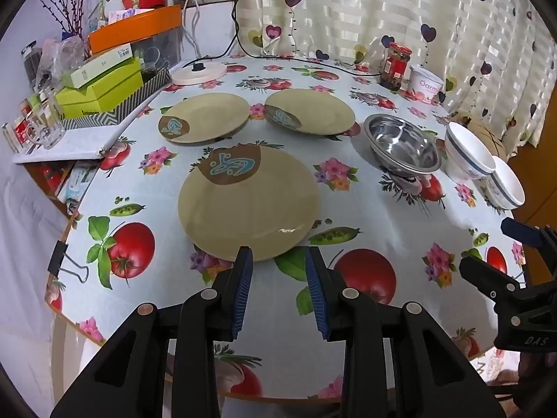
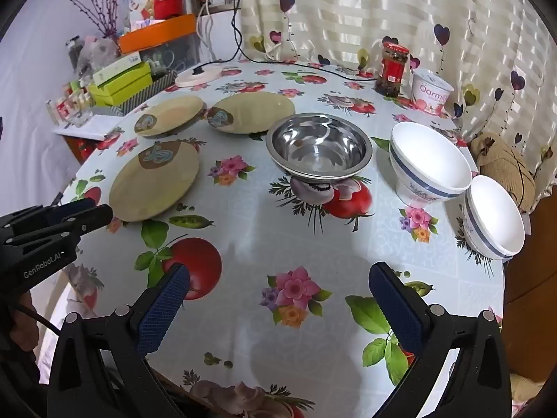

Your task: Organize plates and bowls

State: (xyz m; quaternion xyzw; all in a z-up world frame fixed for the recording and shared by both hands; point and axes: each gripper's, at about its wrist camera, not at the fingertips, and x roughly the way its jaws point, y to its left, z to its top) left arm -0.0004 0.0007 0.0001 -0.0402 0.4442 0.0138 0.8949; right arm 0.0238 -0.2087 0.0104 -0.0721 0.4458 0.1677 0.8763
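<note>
Three tan plates are spread across the left half of the desk [image 1: 383,244], and the near plate [image 1: 249,202] is lined up dead ahead of the left gripper [image 1: 278,261]. The jaws are seen parted and empty, a modest gap between the blue pads, with the plate's near rim lying just beyond the tips and a little left of centre. A round plate offers no long axis, so the edge facing the jaws is judged the natural place to bite.

Behind it, the far-left plate [image 1: 205,116] and the second far plate [image 1: 310,111] are laid flat side by side, apart from each other and from the near one.

Further right, the steel bowl [image 2: 318,146] is set upright near mid-desk, then the two white bowls with blue bands: the larger white bowl [image 2: 430,162] and the near white bowl [image 2: 494,216], close together by the right edge.

The right gripper [image 2: 278,299] is held wide open over bare cloth, nothing between the jaws, the steel bowl straight ahead but well apart. The left hand is plainly the nearer one for the plates; the bowls fall to the right.
</note>
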